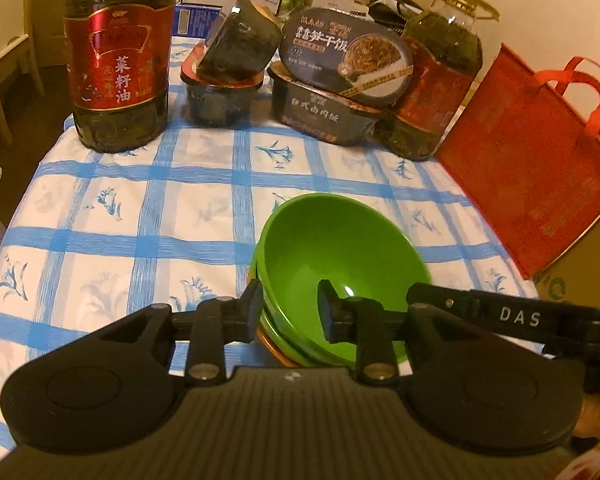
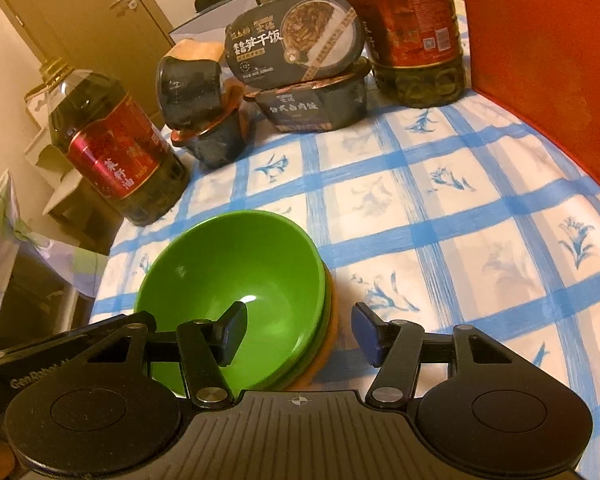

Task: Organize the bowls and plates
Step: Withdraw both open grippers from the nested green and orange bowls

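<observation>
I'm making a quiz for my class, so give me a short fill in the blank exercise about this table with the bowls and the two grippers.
1. The top bowl of the stack is ____ in colour.
2. The tablecloth has a blue and ____ check.
3. Each gripper, left gripper and right gripper, has one finger ____ the top bowl and one outside.
4. The bag is ____.

Missing words: green; white; inside; red

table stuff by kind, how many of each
oil bottles: 2
instant rice tubs: 4
green bowls, nested: at least 2
orange dish under them: 1
red tote bag: 1
total: at least 10
</observation>
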Demonstrator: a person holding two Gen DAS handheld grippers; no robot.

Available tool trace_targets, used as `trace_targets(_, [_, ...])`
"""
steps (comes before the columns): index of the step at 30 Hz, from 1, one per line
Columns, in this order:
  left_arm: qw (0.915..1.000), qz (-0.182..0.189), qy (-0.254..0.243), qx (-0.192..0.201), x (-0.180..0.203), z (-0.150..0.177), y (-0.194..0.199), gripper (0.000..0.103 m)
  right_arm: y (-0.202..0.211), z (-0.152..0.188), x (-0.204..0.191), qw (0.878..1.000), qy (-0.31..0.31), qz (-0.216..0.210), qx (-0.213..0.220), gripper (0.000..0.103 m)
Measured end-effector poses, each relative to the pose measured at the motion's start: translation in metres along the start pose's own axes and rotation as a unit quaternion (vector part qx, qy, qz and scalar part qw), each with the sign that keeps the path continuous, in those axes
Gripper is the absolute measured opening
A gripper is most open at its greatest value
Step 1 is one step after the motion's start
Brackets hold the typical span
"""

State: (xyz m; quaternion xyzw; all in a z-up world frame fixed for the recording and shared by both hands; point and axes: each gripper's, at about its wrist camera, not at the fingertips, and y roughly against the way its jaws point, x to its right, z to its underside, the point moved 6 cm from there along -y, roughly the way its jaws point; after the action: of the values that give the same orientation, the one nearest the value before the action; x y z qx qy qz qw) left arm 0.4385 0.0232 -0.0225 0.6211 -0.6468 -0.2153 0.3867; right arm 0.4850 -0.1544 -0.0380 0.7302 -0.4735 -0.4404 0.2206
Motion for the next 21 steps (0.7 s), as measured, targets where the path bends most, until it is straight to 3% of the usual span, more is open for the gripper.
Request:
trace_targets(13, [0.999, 0.017, 0.042, 0.005, -0.008, 0.051, 0.045, 0.043, 0.042, 0.056, -0.002, 1.0, 0.009, 0.014, -0.009, 0.058])
trace_targets(21, [0.9969, 0.013, 0.077, -0.006, -0.014, 0.098, 0.073, 0.061, 0.077, 0.101, -0.002, 1.0, -0.002, 0.016, -0.015, 0.06])
